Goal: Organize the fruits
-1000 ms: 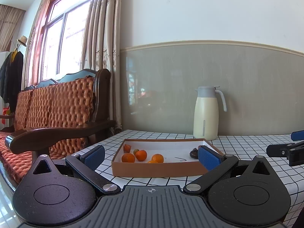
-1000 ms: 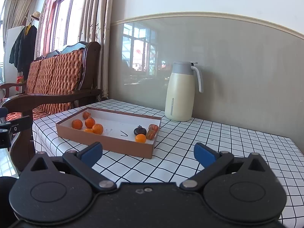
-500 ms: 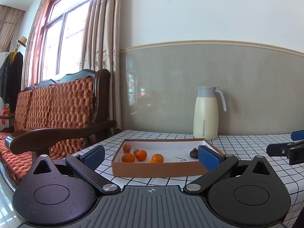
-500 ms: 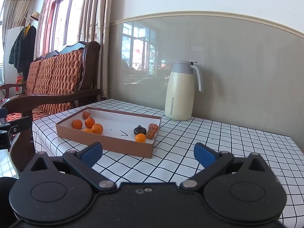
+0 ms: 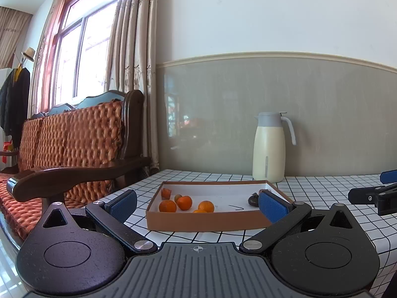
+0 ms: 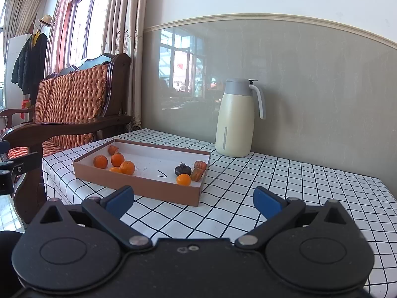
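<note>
Left wrist view looks low across the checked counter (image 5: 322,193) at the shallow cardboard tray (image 5: 206,221), centre of the frame, with the left gripper (image 5: 197,202) at the bottom, its blue-padded fingers (image 5: 123,202) spread wide and holding nothing. From here the tray's near wall hides part of the contents: a cluster of orange fruits (image 5: 184,203) shows at the left end, while at the right end only a sliver of the dark fruit (image 5: 253,199) peeks out beside the right finger pad. Right wrist view, higher and angled from the other side, shows what that one hides: the dark fruit (image 6: 182,169) sits with two brownish ribbed fruits (image 6: 197,174) and a small orange one (image 6: 183,179) in the tray's right corner, well apart from the orange cluster (image 6: 117,160) at the left end. The right gripper (image 6: 194,200) hovers over bare counter near the tray's front corner, fingers also wide apart and empty. A cream thermos jug (image 6: 234,121) stands behind the tray against the wall.
</note>
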The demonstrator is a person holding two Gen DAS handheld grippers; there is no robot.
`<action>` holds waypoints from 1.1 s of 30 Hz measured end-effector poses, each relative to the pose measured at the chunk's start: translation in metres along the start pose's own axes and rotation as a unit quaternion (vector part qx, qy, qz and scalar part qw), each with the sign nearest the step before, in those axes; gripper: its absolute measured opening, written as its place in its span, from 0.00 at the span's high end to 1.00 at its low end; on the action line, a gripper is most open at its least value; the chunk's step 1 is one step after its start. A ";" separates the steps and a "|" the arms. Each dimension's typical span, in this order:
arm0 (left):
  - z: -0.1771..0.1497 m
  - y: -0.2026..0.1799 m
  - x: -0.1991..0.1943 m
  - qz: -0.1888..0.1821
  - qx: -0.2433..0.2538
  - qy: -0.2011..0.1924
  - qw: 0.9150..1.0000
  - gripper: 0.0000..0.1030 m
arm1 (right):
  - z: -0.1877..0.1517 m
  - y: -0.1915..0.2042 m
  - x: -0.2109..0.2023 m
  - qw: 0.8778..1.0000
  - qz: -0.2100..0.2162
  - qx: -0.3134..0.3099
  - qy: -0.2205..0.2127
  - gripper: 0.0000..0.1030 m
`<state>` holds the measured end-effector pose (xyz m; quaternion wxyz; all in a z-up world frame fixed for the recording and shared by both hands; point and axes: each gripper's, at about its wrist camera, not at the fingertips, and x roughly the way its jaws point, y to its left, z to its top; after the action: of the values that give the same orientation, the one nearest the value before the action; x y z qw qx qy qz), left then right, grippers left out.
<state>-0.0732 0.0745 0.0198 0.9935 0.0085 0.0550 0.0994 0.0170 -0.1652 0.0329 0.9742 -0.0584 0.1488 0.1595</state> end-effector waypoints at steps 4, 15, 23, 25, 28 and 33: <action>0.000 0.000 0.000 0.000 0.001 0.000 1.000 0.00 | 0.000 0.000 0.000 1.000 0.000 0.000 0.000 0.06; 0.000 0.000 0.001 -0.002 0.006 0.001 1.000 0.00 | 0.001 0.000 0.000 1.000 0.000 0.000 0.001 0.06; 0.001 0.000 0.001 -0.003 0.006 0.002 1.000 0.00 | 0.001 0.000 0.000 1.000 0.000 0.000 0.001 0.06; 0.001 0.000 0.001 -0.003 0.006 0.002 1.000 0.00 | 0.001 0.000 0.000 1.000 0.000 0.000 0.000 0.06; 0.001 0.000 0.000 -0.002 0.006 0.000 1.000 0.00 | 0.001 0.000 0.000 1.000 -0.001 0.000 0.000 0.06; 0.001 0.001 -0.001 0.000 0.007 -0.002 1.000 0.00 | 0.000 0.000 0.000 1.000 0.000 0.000 0.000 0.06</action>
<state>-0.0741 0.0751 0.0210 0.9935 0.0158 0.0535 0.0993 0.0169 -0.1651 0.0333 0.9742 -0.0582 0.1488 0.1592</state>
